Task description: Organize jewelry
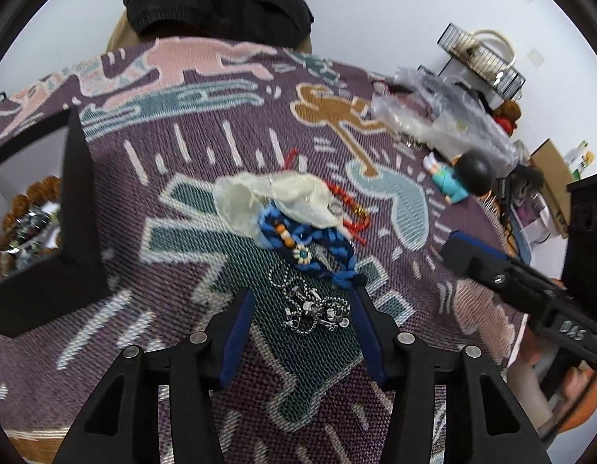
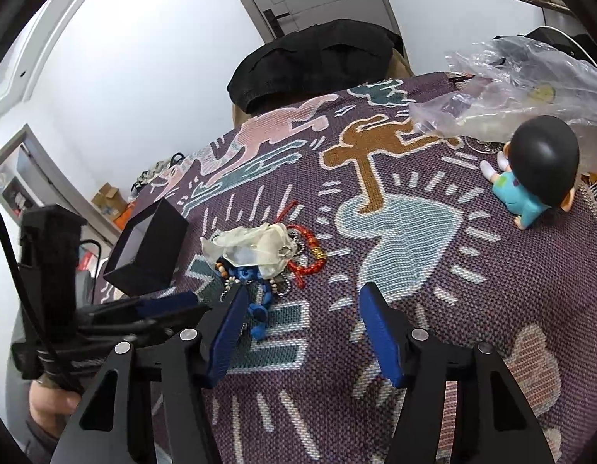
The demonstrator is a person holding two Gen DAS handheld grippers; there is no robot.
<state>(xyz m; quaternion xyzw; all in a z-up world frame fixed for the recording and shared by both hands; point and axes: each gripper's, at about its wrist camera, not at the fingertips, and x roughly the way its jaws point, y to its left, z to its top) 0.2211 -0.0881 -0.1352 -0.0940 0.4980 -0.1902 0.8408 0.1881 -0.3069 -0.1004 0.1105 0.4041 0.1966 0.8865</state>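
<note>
- The left hand-held gripper (image 1: 304, 309) stood released, its blue pads either side of a silver ball-chain necklace (image 1: 318, 307) without pressing it.
- That necklace lay on the patterned woven cloth (image 1: 205, 355) covering the surface, just beside a blue braided bracelet (image 1: 294, 239), a sheer cream pouch (image 1: 275, 197) and a red beaded bracelet (image 1: 352, 212).
- The right hand-held gripper (image 2: 302, 301) was released, bare cloth between its pads.
- An open black jewelry box (image 2: 147, 251) sat near the pile's left.
</note>
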